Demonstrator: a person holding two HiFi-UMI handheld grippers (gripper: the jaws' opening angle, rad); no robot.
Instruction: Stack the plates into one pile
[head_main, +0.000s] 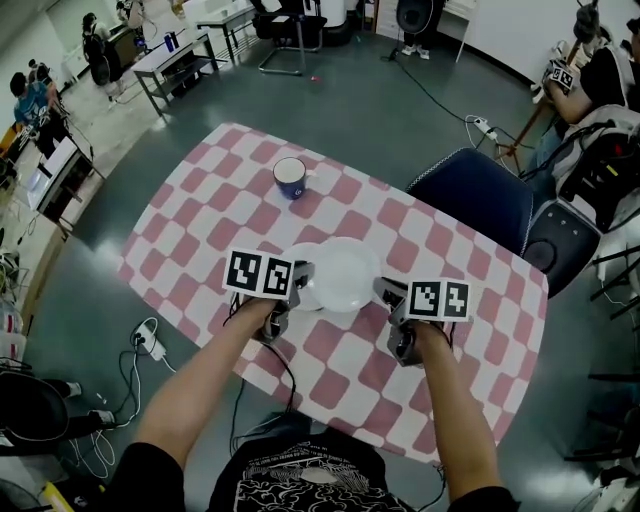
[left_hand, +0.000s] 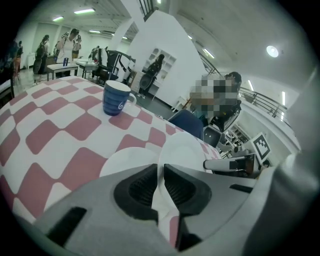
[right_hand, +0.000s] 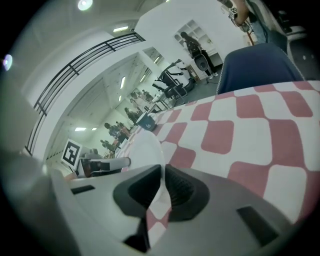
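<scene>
The left gripper (head_main: 298, 278) and right gripper (head_main: 386, 292) are each pinched almost shut on opposite rims of one white plate (head_main: 345, 270) — a two-sided hold that keeps it level — partly over the second plate (left_hand: 122, 162) on the checked table (head_main: 470, 300), seemingly to stack it squarely.

Two plates (left_hand: 185, 150) (left_hand: 125, 161), one blue mug (left_hand: 115, 98), one checked table (head_main: 200, 235), one chair (head_main: 480, 195)
</scene>
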